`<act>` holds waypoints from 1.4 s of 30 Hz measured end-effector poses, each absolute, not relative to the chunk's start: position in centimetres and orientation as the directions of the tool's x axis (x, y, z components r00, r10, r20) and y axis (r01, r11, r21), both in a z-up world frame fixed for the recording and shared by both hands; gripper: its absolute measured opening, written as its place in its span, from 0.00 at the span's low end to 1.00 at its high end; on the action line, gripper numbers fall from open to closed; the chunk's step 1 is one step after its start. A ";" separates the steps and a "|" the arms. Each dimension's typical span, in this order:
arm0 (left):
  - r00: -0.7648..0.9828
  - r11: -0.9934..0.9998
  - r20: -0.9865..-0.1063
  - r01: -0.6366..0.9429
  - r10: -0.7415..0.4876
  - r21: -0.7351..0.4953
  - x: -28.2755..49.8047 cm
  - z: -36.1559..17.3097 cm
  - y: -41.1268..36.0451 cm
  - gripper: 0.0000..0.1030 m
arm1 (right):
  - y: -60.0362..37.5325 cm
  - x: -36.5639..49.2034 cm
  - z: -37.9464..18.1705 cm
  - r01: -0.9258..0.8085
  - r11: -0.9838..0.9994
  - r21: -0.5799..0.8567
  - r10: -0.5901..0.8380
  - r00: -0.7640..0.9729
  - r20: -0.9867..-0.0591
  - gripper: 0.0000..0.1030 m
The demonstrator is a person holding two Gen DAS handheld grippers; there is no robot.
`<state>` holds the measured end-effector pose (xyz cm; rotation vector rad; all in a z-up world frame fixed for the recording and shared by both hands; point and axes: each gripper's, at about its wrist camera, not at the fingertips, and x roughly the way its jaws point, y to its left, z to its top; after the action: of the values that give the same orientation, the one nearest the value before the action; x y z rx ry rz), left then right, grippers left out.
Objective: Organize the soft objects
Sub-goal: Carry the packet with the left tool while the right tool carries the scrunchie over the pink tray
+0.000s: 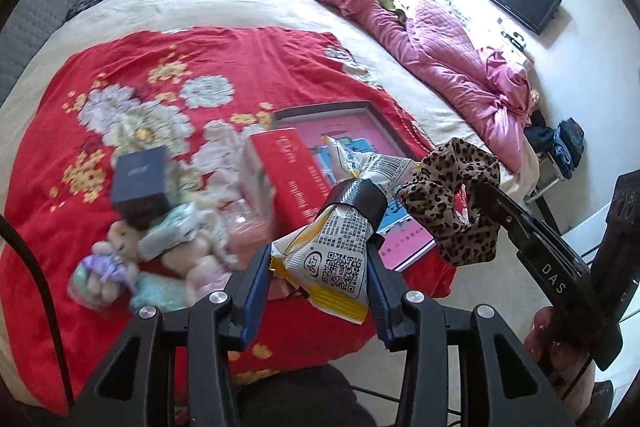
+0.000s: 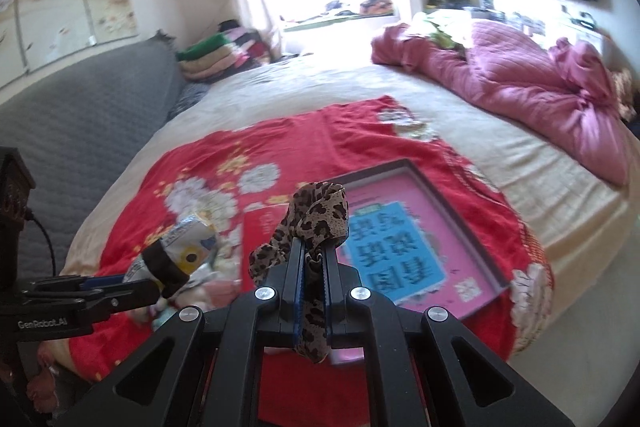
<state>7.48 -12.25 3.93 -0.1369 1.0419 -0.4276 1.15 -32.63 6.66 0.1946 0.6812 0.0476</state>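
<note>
Left wrist view showed the left gripper (image 1: 320, 227) clamped on one crinkled yellow-and-white snack packet (image 1: 340, 247), banded with black tape and held above the red floral blanket (image 1: 200, 67). Just beside it the right gripper (image 2: 312, 255) was pinched shut on a single leopard-print scrunchie (image 2: 316, 219), limp and bunched, hanging over one pink puzzle tray (image 2: 432, 211). Below on the blanket lay one dark box (image 1: 140, 183), one red box (image 1: 288, 175) and a blurred heap of small plush toys (image 1: 120, 259) I could not count.
</note>
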 end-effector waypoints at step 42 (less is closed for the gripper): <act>0.225 0.877 -0.952 0.474 -0.207 -0.079 14.2 -6.6 -30.0 0.43 | -44.1 7.9 -3.8 0.252 0.956 0.151 -0.041 0.625 -0.780 0.07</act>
<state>14.20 -29.96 -6.63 0.2477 1.2617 -0.4762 7.89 -44.12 -3.83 0.2569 0.8822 -0.1701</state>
